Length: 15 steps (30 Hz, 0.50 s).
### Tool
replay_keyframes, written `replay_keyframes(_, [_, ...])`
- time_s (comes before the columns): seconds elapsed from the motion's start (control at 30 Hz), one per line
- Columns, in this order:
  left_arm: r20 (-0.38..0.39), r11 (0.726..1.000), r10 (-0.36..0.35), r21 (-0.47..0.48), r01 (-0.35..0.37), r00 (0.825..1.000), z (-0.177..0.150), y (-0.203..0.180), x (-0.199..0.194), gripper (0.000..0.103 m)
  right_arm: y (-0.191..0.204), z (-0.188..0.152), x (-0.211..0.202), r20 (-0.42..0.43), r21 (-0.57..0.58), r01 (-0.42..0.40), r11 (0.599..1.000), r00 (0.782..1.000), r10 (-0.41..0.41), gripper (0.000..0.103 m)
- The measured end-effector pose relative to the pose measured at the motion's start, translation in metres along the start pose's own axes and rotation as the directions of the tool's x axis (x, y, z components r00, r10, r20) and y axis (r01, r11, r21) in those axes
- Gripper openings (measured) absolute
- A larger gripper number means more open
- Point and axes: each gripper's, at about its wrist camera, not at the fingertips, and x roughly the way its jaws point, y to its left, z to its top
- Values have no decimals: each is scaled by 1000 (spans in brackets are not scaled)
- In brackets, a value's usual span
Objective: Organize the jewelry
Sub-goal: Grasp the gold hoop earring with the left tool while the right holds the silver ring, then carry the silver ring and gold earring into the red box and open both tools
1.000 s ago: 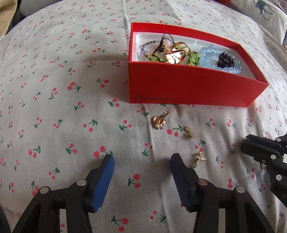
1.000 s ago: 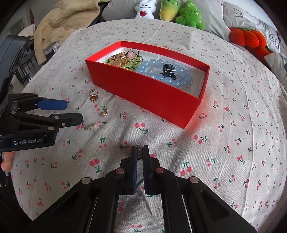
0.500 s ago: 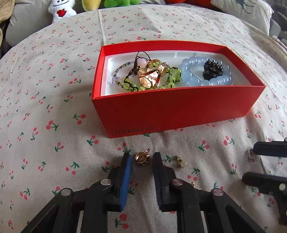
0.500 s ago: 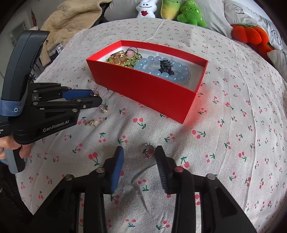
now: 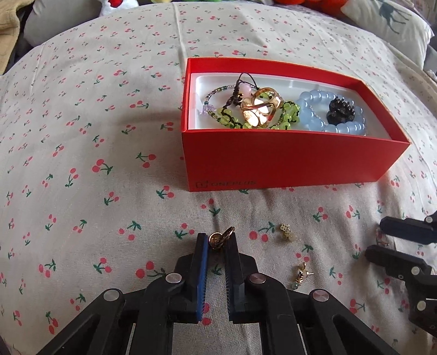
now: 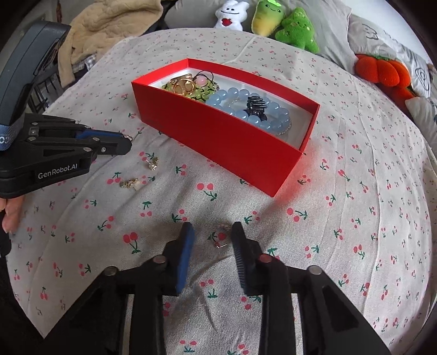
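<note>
A red box (image 5: 286, 161) on the cherry-print bedspread holds a gold ring piece (image 5: 259, 109), green beads, a blue bead bracelet (image 5: 327, 114) and a black hair claw (image 5: 341, 110); it also shows in the right wrist view (image 6: 218, 136). My left gripper (image 5: 218, 241) is shut on a small gold ring (image 5: 218, 239) and holds it just above the cloth. Two loose earrings (image 5: 285, 232) (image 5: 300, 274) lie right of it. My right gripper (image 6: 213, 237) is open around a small silver-pink earring (image 6: 221, 236) on the cloth.
Plush toys (image 6: 273, 21) and an orange plush (image 6: 382, 71) lie at the bed's far edge, with pillows (image 5: 387, 30) and a beige blanket (image 6: 109, 27). The left gripper body (image 6: 54, 153) shows at the left of the right wrist view.
My left gripper closed on the gold ring and lifted it slightly. My right gripper, shut a second ago, opened and now straddles the small earring.
</note>
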Motion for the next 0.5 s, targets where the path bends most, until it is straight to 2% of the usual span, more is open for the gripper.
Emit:
replay_keyframes(0.03, [-3,1000,-3,-9,3,1000,0,2,-1,6,2,1,0,-4,-8,-1,1000,1000,1,16])
replay_keyframes(0.27, [-29,994,-45,-104,42,999,-2,16,-8,6,-3,4,-3,-8,34,-27,999,1000,28,15])
replay_keyframes(0.5, [6,993,-51,-105,52,999,-3,14,-28,6,-12,12,-23,42,76,-38,996,999,35,15])
